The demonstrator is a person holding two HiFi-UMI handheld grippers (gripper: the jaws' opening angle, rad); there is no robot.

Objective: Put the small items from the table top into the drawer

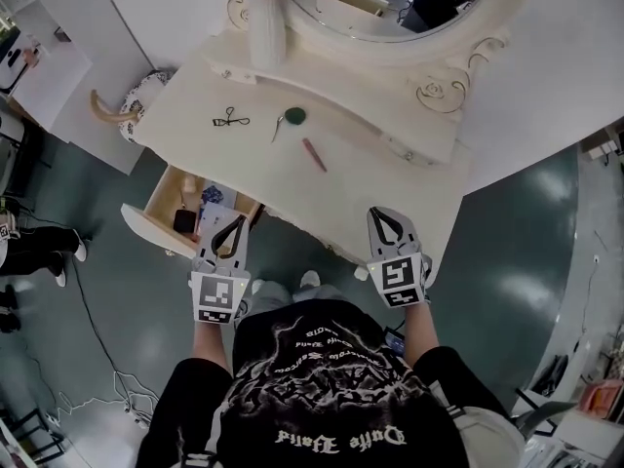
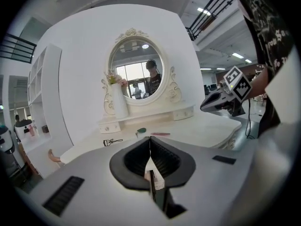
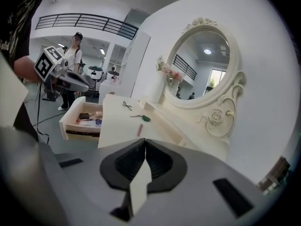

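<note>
Three small items lie on the white dressing table: a black eyelash curler, a green round-headed tool and a thin pink stick. The drawer stands pulled out at the table's left front, with several items inside. My left gripper hovers over the drawer's right end, shut and empty. My right gripper is at the table's front edge, shut and empty. The left gripper view shows the curler, green tool and stick well beyond its shut tips. The right gripper view shows the drawer far left of its tips.
A white vase with flowers and a large oval mirror stand at the table's back. A stool sits left of the table. A person stands in the background. Cables lie on the floor at the left.
</note>
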